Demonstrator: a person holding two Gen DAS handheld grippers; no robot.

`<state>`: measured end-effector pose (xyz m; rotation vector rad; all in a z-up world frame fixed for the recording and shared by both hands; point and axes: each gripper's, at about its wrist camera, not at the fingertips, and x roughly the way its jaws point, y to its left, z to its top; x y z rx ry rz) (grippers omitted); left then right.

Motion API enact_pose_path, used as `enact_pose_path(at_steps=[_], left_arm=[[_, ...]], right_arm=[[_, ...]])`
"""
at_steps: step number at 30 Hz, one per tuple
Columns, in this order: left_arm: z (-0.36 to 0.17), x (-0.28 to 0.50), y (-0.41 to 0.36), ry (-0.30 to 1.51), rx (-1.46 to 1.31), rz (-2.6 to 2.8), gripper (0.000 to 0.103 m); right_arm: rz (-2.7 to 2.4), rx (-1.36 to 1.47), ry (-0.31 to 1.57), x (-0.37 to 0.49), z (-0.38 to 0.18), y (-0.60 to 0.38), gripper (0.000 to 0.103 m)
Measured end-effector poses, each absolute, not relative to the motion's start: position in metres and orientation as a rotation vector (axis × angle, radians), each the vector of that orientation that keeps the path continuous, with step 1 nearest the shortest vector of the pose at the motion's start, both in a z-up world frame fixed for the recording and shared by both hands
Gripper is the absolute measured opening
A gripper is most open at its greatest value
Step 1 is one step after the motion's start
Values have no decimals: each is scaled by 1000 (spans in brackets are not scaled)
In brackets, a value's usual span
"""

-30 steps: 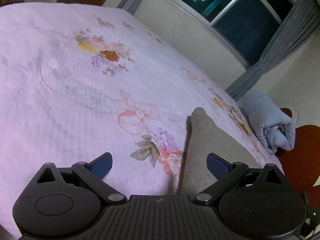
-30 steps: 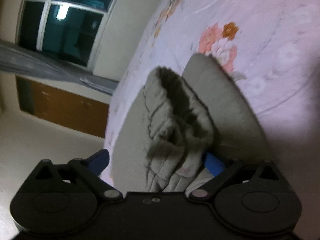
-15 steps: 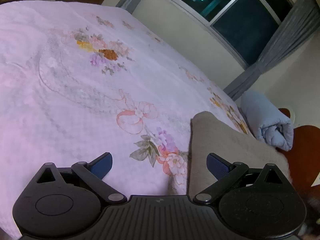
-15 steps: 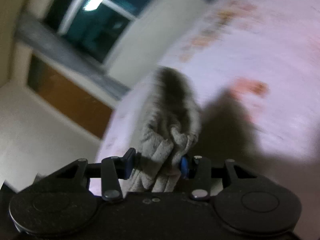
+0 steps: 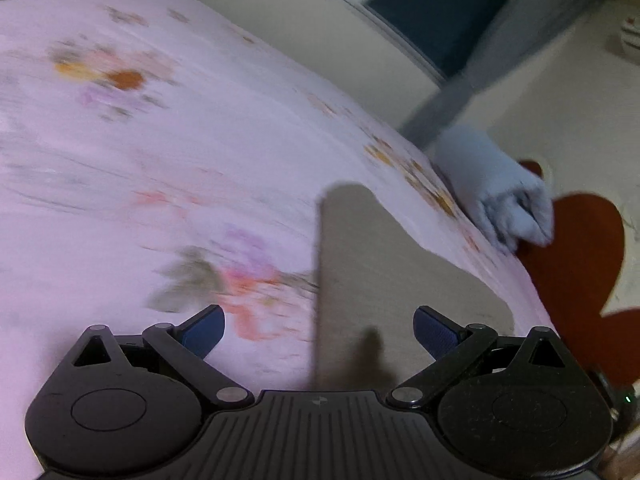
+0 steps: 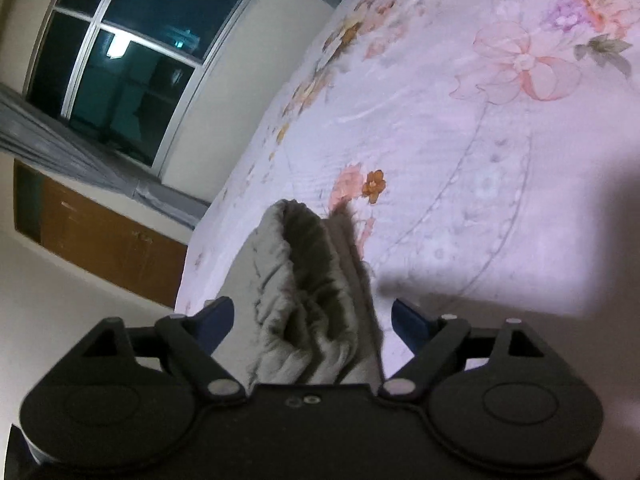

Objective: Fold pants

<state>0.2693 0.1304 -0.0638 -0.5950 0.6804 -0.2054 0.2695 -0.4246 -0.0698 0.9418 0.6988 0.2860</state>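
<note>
Pants bunched on bed, at 12 o'clock between wide-open right claw; left claw agape, empty; best pinch waistband squarely, then fold flat

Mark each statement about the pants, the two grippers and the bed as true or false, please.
1. The right gripper is open, with bunched pants between its fingers. True.
2. The left gripper is shut on the pants. False: it is open, above the cloth.
3. The pants are dark blue. False: they are grey-beige.
4. The bedsheet is pale with printed flowers. True.
5. A rolled light-blue blanket lies at the bed's edge. True.
</note>
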Motion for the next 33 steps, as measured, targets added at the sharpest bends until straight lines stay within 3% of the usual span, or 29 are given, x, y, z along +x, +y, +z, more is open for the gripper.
enact_pose_path(at_steps=[19, 21, 22, 23, 26, 33], left_arm=[[-96, 365, 78, 801, -725, -378, 99], [-96, 373, 73, 853, -703, -382, 83], [-96, 376, 72, 876, -689, -371, 57], [-98, 377, 74, 895, -691, -373, 37], [-97, 373, 77, 870, -715, -429, 30], [-55, 371, 88, 707, -740, -462, 28]], right_arm=[[531, 868, 843, 315, -94, -391, 79], [539, 861, 870, 319, -93, -387, 72], [540, 842, 887, 321, -92, -384, 64], [551, 830, 891, 322, -90, -383, 51], [580, 769, 887, 319, -78, -377, 41], [692, 656, 768, 326, -13, -359, 39]])
